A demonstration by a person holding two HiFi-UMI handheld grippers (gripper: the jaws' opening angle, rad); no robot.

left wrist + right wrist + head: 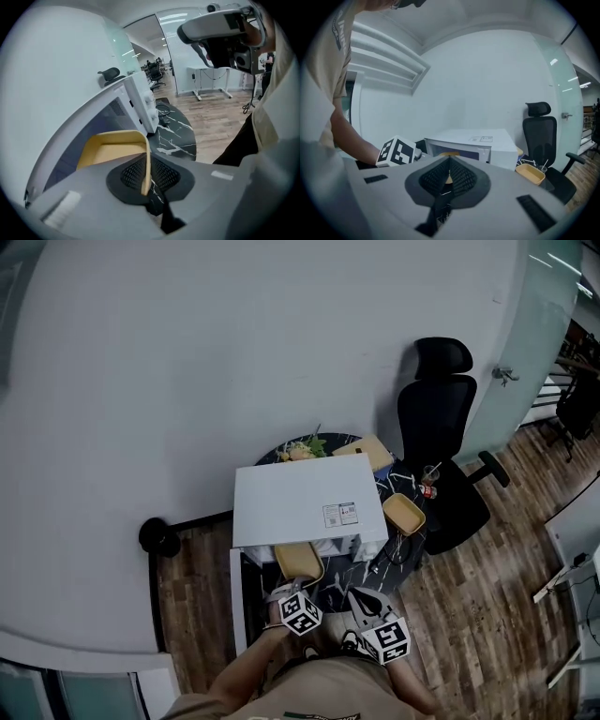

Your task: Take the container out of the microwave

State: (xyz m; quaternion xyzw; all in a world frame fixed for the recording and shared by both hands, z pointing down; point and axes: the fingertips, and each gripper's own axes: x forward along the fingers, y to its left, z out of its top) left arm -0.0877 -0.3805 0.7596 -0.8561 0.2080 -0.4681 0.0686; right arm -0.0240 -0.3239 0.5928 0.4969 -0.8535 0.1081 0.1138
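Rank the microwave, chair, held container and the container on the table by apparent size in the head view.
1. Microwave and chair: the largest, too close in size to separate.
2. Held container and table container: the smallest, and they look alike. The microwave partly hides the held one, so no ranking between them.

Grey hand-held grippers [146, 182] [448, 180], black mesh pads [165, 173], marker cubes [301, 613]; beige shirt [337, 692].

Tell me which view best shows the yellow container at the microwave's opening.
The left gripper view: the yellow container is large and central, its rim clamped in the jaws. The head view shows it small; the right gripper view shows only a sliver.
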